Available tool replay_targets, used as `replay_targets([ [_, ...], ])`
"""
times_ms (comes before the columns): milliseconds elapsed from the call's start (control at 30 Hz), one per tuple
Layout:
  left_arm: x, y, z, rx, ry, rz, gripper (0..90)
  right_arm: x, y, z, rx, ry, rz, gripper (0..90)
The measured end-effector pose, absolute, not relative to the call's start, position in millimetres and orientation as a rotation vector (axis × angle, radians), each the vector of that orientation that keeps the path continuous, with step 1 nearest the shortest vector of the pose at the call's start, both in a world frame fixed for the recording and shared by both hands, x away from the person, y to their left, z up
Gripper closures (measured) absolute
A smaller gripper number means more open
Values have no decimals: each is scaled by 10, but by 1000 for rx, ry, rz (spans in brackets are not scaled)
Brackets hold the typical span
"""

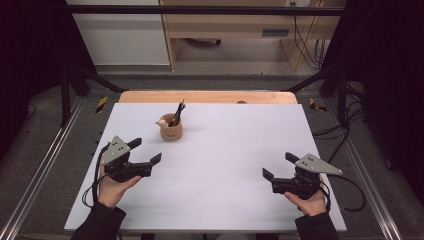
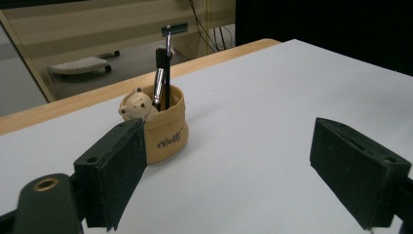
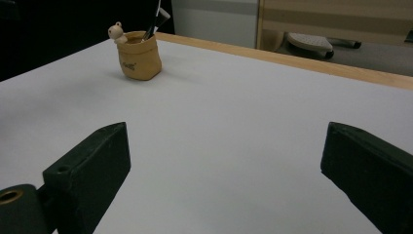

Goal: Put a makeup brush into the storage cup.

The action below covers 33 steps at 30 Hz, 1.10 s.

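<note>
Tan pot (image 1: pixel 171 131) sits upright on the white worktop (image 1: pixel 225 165), far-left area, near the back edge. A small bear figure (image 1: pixel 162 122) is on its rim on the left side. Dark brushes (image 1: pixel 177 113) stand in the pot, leaning a bit to the right. From the left gripper view the pot (image 2: pixel 163 129) is close ahead, partly behind my left jaw pad, bear (image 2: pixel 136 105) facing me, brushes (image 2: pixel 161 80) sticking up past the rim, dark lettering on the front that I can't read. From the right gripper view the pot (image 3: pixel 139 59) is far off at upper left.

My left gripper (image 1: pixel 145 150) is just in front of the pot, not touching it, jaws spread wide with nothing between them. My left hand (image 1: pixel 115 187) holds it from below.

My right gripper (image 1: pixel 279 165) is well apart from the pot, over the right side of the worktop, jaws also spread wide and holding nothing. Right hand (image 1: pixel 309 200) grips it near the front edge.

Wooden strip (image 1: pixel 207 97) runs along the back of the worktop.
</note>
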<state>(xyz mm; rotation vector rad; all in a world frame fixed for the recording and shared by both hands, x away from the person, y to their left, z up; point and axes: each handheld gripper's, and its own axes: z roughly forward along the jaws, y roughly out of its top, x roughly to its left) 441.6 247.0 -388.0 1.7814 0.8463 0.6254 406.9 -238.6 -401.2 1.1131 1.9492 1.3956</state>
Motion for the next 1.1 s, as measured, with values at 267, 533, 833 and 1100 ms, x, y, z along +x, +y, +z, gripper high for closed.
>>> replay_targets([
  [267,4317,2561,-3977,1788,862,618,100,4070,-2366,-4022,1114,1957,1390,47],
  [533,4250,2680,-4072,1785,890,616,96,4072,-2356,-4037,1115,1961,1386,47],
  [833,4191,2819,-4121,1781,907,629,92,4067,-2380,-4051,1116,1961,1383,47],
  [1100,4198,2850,-4154,1787,909,620,91,4070,-2394,-4069,1121,1963,1386,46],
])
